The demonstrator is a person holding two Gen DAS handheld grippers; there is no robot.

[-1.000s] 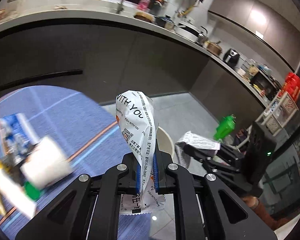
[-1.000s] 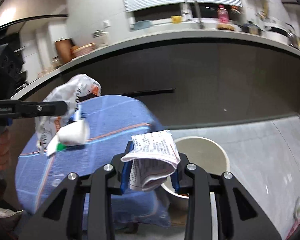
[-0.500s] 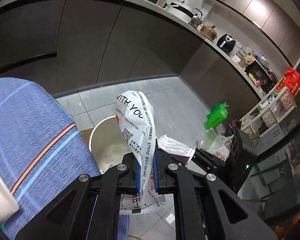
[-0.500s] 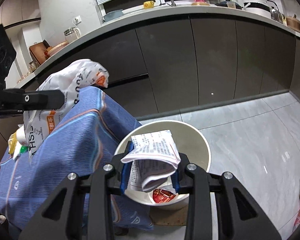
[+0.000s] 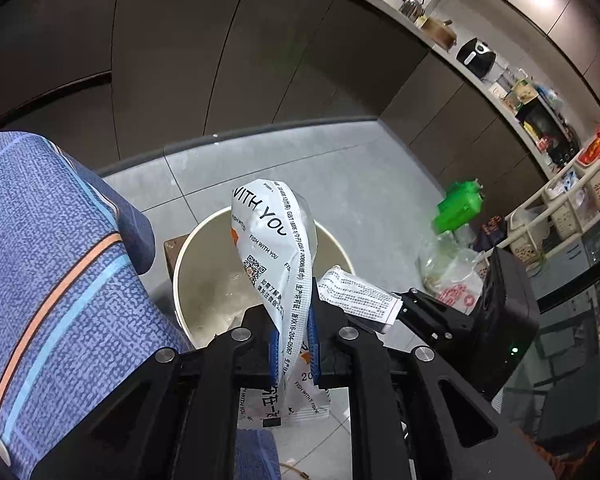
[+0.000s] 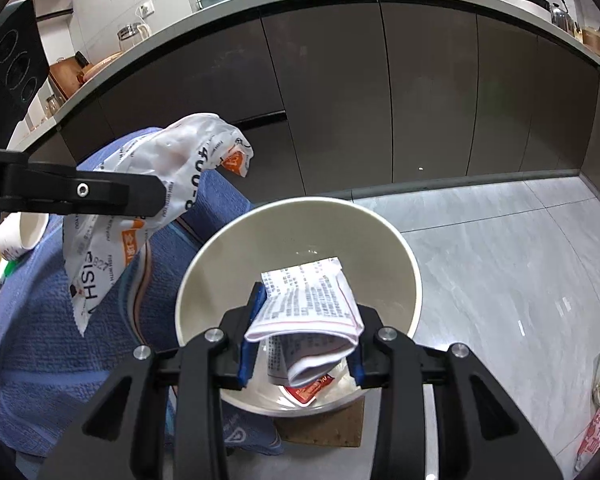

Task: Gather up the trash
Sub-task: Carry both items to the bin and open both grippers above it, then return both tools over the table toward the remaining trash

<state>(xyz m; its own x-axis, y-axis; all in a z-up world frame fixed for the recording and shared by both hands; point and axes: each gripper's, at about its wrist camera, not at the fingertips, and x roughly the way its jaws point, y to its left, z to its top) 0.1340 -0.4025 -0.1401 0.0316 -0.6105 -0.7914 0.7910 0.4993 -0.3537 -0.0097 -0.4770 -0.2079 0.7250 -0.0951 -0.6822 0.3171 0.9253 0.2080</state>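
Claw pads, blue, on the left claw (image 5: 293,350) pressed tight together on a white crinkled plastic snack wrapper printed "FISH WITH YOU" (image 5: 274,248). Wrapper stands up out of the pinch, twisted, its lower end hanging below the fingers. In the right wrist view the same wrapper (image 6: 148,200) hangs from the left claw (image 6: 156,200) over the edge of the blue cloth.

Right claw (image 6: 302,342) closed partway on a folded white paper leaflet with fine black print (image 6: 308,304). Leaflet bulges between the pads and curls under; it fills the gap. From the left wrist view the leaflet (image 5: 354,294) sticks out of the right claw (image 5: 400,308), just beside the wrapper.

Round cream plastic waste bin (image 6: 404,248) sits on the grey tiled floor (image 6: 500,248), directly under the right claw. Red-and-white packet (image 6: 310,390) lies in the bin bottom with some clear plastic. In the left wrist view the bin (image 5: 180,264) lies beyond the wrapper, partly hidden by it.

Blue woven cloth with orange and pale-blue stripes (image 5: 48,264) covers the worktop, drooping next to the bin. White paper cup (image 6: 22,230) lies on the cloth at far left. Dark cabinet fronts (image 6: 340,92) behind. Green plastic bottle (image 5: 458,206) and a clear bag on the floor to the right.
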